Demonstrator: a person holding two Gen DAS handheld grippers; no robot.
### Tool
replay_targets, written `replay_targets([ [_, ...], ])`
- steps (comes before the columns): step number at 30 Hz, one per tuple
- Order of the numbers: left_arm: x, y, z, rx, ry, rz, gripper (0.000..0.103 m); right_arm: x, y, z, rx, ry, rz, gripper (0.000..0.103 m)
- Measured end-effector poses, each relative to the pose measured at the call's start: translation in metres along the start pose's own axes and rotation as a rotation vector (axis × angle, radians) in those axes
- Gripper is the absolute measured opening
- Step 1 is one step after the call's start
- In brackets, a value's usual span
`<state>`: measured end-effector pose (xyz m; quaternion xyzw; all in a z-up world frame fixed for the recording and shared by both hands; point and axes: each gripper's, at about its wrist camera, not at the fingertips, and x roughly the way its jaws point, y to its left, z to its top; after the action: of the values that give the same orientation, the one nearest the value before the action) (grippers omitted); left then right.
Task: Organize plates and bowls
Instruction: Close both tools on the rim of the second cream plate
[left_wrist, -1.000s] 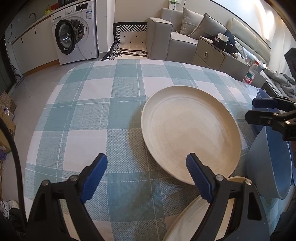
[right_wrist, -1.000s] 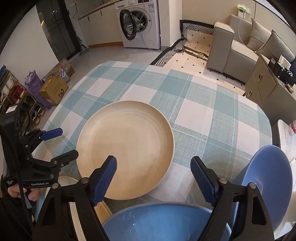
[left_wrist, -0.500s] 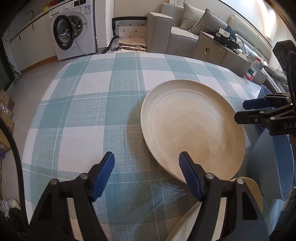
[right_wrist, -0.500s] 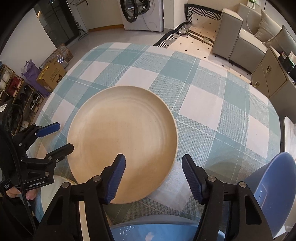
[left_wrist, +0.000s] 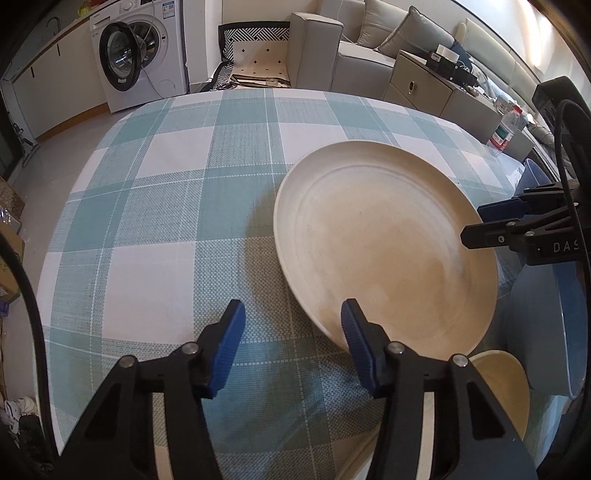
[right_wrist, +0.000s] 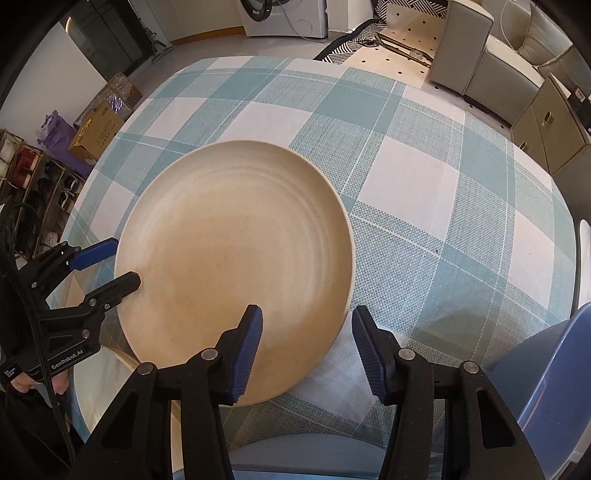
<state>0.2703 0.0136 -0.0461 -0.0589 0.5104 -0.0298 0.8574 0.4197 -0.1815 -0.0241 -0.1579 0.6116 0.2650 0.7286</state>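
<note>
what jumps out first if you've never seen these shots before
The large beige plate dominates, lying flat on the teal-and-white checked tablecloth in the middle of the table. Both blue-padded grippers are open near its rim: the left gripper at its near-left edge, the right gripper at its near-right edge. Blue bowls crowd the table's near right, and a washing machine stands behind.

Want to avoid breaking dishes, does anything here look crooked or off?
The large beige plate sits tilted: its near edge rests on a smaller beige dish instead of lying flat on the tablecloth. Nothing looks spilled or chipped.
</note>
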Motion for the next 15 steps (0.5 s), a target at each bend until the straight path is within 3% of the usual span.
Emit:
replay_targets([
  [10,0.001,-0.009,0.001,0.032,0.012,-0.038,0.030,0.000,0.002,-0.002,-0.016,-0.010,-0.003,0.043],
  [15,0.003,-0.015,-0.001,0.053,0.013,-0.032,0.028,-0.001,0.005,-0.004,-0.028,-0.020,-0.015,0.043],
])
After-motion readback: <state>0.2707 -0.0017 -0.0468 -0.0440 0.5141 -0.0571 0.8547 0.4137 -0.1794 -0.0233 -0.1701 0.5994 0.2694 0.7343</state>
